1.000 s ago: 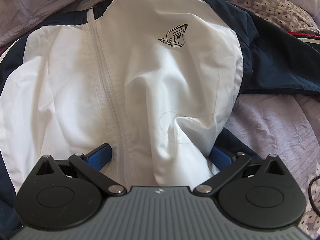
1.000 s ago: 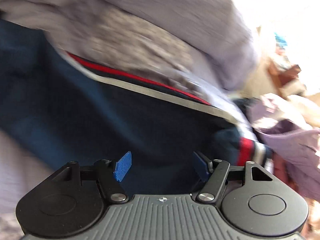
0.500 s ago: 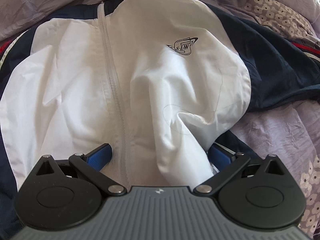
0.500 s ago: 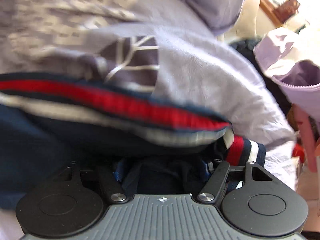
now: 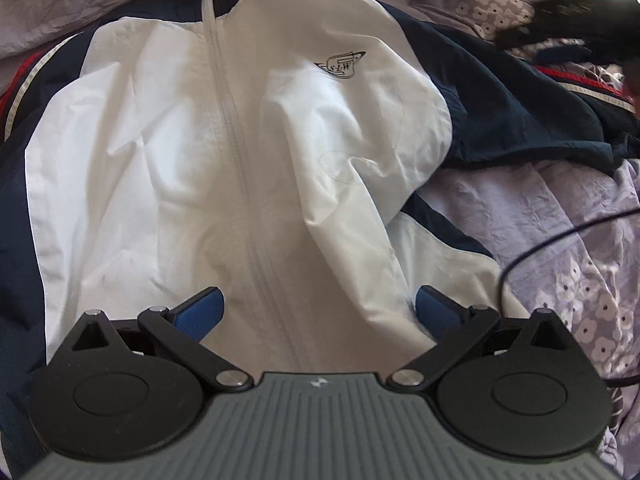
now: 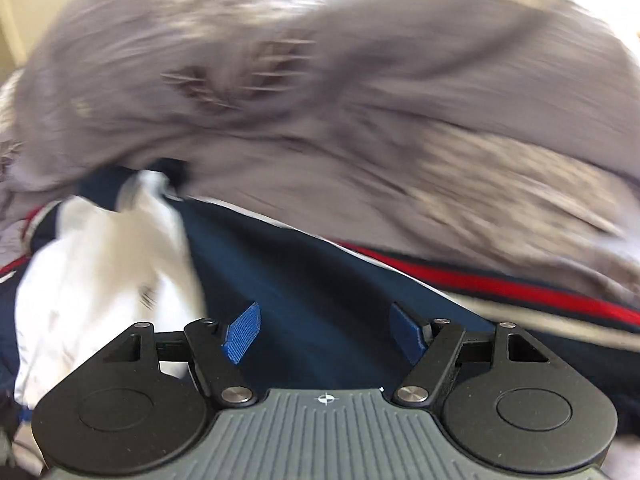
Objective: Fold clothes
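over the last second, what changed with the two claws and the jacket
The right claw swung off the striped cuff end, let go of the navy sleeve bunched between its jaws half a second ago, and now hangs open over it. The left claw stayed wide astride the white jacket hem, while more of the front came into its view.

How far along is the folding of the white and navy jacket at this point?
Early stage. Done: the jacket lies zipped, front up, on the lilac bedding. In hand: nothing; the left gripper stands open astride the hem, and the right gripper is open above the navy sleeve. Left: the sleeves lie spread out, the body wrinkled, no fold made.
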Tool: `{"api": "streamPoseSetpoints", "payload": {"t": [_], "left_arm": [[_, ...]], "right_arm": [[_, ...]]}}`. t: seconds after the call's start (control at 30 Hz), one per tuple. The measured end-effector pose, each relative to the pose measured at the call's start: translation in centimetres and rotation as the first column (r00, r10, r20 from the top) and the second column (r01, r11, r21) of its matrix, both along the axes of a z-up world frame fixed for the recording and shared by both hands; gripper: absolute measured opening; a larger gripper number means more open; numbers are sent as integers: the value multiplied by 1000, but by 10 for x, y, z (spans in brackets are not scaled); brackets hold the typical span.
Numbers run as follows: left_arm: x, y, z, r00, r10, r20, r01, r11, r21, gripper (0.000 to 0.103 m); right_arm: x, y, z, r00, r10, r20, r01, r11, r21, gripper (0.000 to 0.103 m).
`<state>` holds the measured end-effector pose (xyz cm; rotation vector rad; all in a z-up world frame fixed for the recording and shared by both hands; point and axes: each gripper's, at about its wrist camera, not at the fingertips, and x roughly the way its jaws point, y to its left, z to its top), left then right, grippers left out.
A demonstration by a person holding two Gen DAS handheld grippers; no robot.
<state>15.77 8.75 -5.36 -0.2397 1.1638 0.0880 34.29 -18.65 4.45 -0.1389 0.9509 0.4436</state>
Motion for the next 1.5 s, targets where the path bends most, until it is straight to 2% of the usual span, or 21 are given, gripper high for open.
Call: {"api": "streamPoseSetpoints", "payload": {"t": [0.03,0.13,0.2,0.27,0.33,0.47,0.53,0.57,0.63,0.67,0.7,0.77,0.8,0.83,0.9,0.93,1.07,1.17,1.27,1.37,1.5], "left_arm": [[-1,-2,-2,1000,-1,-7,1,1000,-4,102],[-5,-6,-6,1000,-7,-21,6,1000,-21,102],[-6,-9,-7,1000,-11,-15,10,1000,-17,102],[-6,-11,-7,1000,-15,-13,15,1000,-12,102],[-5,-9,-7,1000,-14,-13,13,1000,-19,102],[-5,-6,-9,1000,-11,-7,11,999,-37,102],[-4,-5,-10,1000,-8,-5,8,999,-38,103],[-4,-6,-10,1000,-7,-5,7,999,-37,103],[-2,-7,-10,1000,-6,-6,6,999,-35,102],[-1,-7,-9,1000,-6,-6,6,999,-34,102],[-1,-8,-8,1000,-8,-5,8,999,-32,102],[-1,-7,-4,1000,-10,0,10,1000,-25,102],[-2,-4,0,1000,-10,7,10,1000,-17,102],[-3,-2,4,1000,-10,14,10,1000,-8,102],[-10,9,12,999,6,31,-6,1000,-5,103],[-13,15,17,999,16,40,-16,1000,-6,103],[-31,39,28,996,71,52,-68,996,-64,102],[-46,44,33,994,93,59,-84,986,-145,102],[-63,34,42,993,77,91,-60,983,-176,102],[-84,24,57,988,62,144,-39,986,-159,102],[-115,21,70,978,71,194,-59,996,-67,102]], "right_arm": [[7,19,-13,1000,26,6,-26,1000,-6,70],[45,44,-68,997,-58,-47,53,993,-103,72],[64,44,-82,992,-123,-26,121,991,-62,81],[72,44,-77,983,-181,-16,181,983,-18,81],[72,45,-68,984,-175,-17,175,985,-8,79],[59,35,-47,995,-99,29,99,995,7,76],[50,35,-43,994,-71,81,75,996,-47,76],[51,38,-46,989,-78,124,93,988,-121,75],[68,38,-64,972,-127,195,180,943,-280,73],[81,33,-73,965,-161,208,222,922,-316,74],[93,24,-76,955,-213,204,270,911,-311,75],[106,18,-64,929,-328,173,361,905,-225,73],[103,20,-56,929,-331,168,359,914,-187,71],[98,23,-47,934,-318,163,342,928,-150,71],[73,31,-32,975,-163,150,177,980,-87,71],[59,34,-25,986,-88,144,97,994,-55,71],[-6,27,-2,990,118,84,-124,989,76,71],[-49,15,10,986,167,10,-167,975,147,71],[-84,6,12,978,200,-62,-187,967,174,71],[-124,0,9,975,206,-89,-194,973,123,71],[-181,-10,10,972,207,-111,-202,978,54,71]]}}
